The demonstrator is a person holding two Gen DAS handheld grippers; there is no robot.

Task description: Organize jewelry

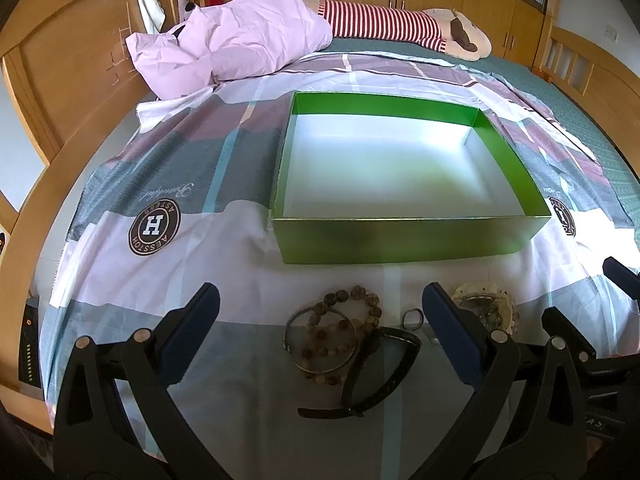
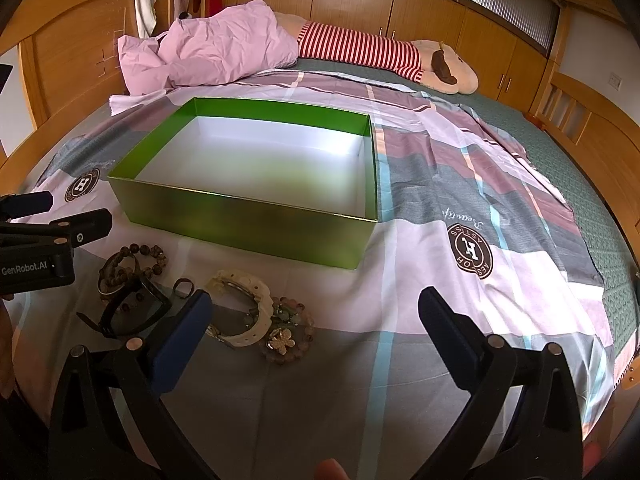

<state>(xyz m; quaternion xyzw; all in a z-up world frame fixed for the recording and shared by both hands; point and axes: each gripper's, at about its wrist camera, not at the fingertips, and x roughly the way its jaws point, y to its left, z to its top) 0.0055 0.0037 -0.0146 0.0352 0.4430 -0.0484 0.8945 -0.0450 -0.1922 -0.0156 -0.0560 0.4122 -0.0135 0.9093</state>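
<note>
An empty green box (image 1: 412, 240) with a white inside sits on the bedsheet; it also shows in the right wrist view (image 2: 248, 224). Before it lies a heap of jewelry: brown bead bracelets (image 1: 340, 320), a metal bangle (image 1: 294, 354), a black watch (image 1: 380, 372), a small ring (image 1: 413, 318) and a white watch (image 1: 486, 304). In the right wrist view the white watch (image 2: 250, 312) lies beside a butterfly bead bracelet (image 2: 286, 342). My left gripper (image 1: 320, 304) is open above the bracelets. My right gripper (image 2: 316, 308) is open, just right of the heap.
A pink quilt (image 1: 236, 40) and a striped plush toy (image 1: 400, 26) lie at the far end of the bed. Wooden bed frame (image 1: 64, 68) at left, cabinets behind. The left gripper shows at the left edge of the right wrist view (image 2: 48, 240).
</note>
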